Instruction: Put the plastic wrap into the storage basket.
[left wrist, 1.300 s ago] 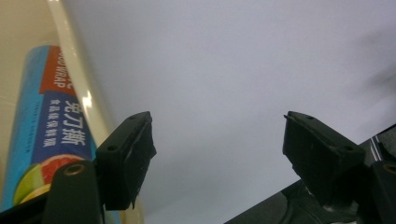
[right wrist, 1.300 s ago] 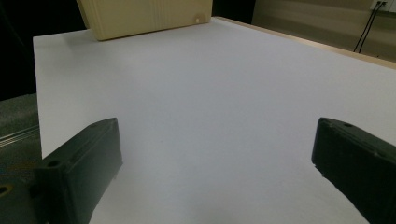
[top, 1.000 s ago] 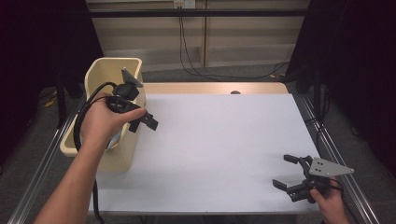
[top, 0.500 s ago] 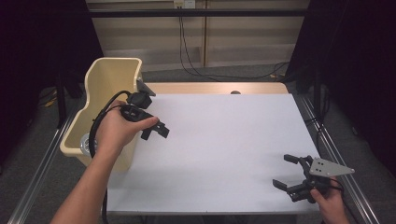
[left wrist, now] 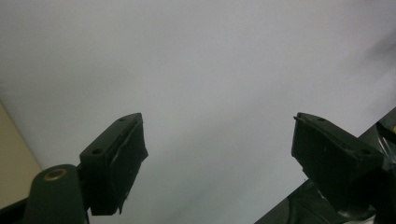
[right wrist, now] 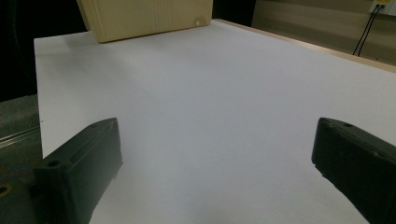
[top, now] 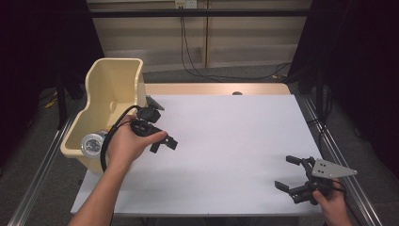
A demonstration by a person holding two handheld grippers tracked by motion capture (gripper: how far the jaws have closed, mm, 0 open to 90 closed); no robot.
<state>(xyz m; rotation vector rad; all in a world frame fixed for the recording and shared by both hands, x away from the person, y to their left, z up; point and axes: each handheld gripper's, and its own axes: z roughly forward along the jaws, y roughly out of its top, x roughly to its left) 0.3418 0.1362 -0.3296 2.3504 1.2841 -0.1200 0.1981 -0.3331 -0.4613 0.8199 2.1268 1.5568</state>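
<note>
The white worktop (top: 226, 141) carries nothing on its surface; both grippers hang over bare board. A cream plastic bin (top: 109, 89) stands against the worktop's left edge, partly off the board, and deep inside its near end lies a round silvery object (top: 92, 143), probably a roll of tape or a lidded tin; the high view is too small to settle which. That object is the nearest thing to any gripper, and it sits in the bin's near left corner, below the rim.

The left gripper (top: 164, 142) hovers just inside the worktop's left edge, beside the bin's right wall, pointing toward the middle of the board. Its fingers (left wrist: 116, 158) stand wide apart with nothing between them. The right gripper (top: 289, 173) rests near the worktop's near right corner, its fingers (right wrist: 84, 168) likewise spread and empty, aimed across the board at the bin (right wrist: 144, 16).

Likely risks from here: if the left gripper swings back into the bin, its trailing cable could catch on the rim and drag the bin off the left edge, since part of it overhangs. A round, smooth object could also roll or slip out from between wide fingers closed off-centre.
</note>
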